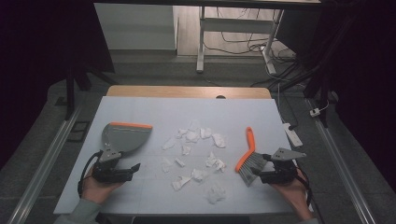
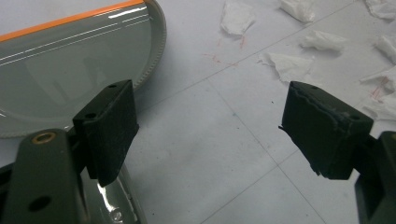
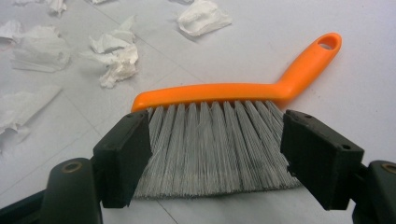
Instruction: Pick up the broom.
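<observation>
Sweep not started. Torn tissue scraps (image 1: 194, 156) lie scattered mid-table, none in the dustpan (image 1: 123, 136), which lies flat at 9 o'clock of them. Your left gripper (image 1: 133, 167) sits spread and empty beside the dustpan's handle. Your right gripper (image 1: 261, 169) straddles the bristles of the orange brush (image 1: 246, 156), at 3 o'clock, jaws spread, not yet pinching. Everything is left: grasp both tools, sweep, collect.
</observation>
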`<state>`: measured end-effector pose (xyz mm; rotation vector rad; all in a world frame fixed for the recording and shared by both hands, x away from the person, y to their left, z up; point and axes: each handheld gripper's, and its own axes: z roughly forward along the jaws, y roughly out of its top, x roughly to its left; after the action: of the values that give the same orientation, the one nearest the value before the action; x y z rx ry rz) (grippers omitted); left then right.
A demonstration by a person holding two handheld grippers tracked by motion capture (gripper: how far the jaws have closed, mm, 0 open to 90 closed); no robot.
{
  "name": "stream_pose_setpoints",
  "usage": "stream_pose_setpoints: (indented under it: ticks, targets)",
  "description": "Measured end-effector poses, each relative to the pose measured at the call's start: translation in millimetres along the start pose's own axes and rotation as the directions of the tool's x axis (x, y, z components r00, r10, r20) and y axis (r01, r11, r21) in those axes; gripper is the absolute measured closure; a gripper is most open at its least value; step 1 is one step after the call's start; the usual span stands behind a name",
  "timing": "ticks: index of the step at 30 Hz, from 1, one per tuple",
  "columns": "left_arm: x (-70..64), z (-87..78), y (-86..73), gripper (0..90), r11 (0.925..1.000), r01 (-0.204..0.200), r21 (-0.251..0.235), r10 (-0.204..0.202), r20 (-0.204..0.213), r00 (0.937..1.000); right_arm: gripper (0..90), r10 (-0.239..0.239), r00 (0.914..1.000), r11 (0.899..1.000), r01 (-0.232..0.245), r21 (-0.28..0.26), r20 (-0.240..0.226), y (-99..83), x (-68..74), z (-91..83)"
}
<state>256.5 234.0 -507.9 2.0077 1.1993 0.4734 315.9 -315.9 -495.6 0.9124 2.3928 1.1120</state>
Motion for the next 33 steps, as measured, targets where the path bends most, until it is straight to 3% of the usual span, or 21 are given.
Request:
stream_pose_setpoints:
  ticks: [17, 20, 21, 27, 33]
  targets:
    - [1.2, 7.3, 7.1, 18.8, 0.9998, -0.019, -0.002, 0.019, 0.014, 0.9997, 24.6, 0.001, 0.9999, 1.0, -0.001, -0.015, 0.012, 1.8, 2.9, -2.3]
    - [5.0, 9.5, 10.8, 18.8, 1.0, -0.006, -0.005, 0.006, 0.031, 0.9995, 25.3, -0.001, 0.9992, 1.0, 0.002, -0.016, 0.04, 2.4, 5.6, -1.3]
    - [5.4, 10.3, 11.7, 18.8, 1.0, -0.009, -0.002, 0.009, 0.034, 0.9994, 25.7, -0.012, 0.9983, 1.0, 0.012, -0.011, 0.057, 3.7, 7.0, -0.6]
    - [4.0, 6.6, 20.3, 18.8, 0.9984, -0.054, -0.017, 0.055, 0.008, 0.9985, 26.7, 0.004, 0.9984, 1.0, -0.004, -0.008, 0.057, 10.5, 7.3, -0.5]
    - [0.8, -0.1, 11.9, 18.9, 0.9976, -0.066, -0.02, 0.066, 0.003, 0.9978, 26.7, 0.004, 0.9986, 0.999, -0.006, 0.042, 0.052, 21.4, 11.5, -0.3]
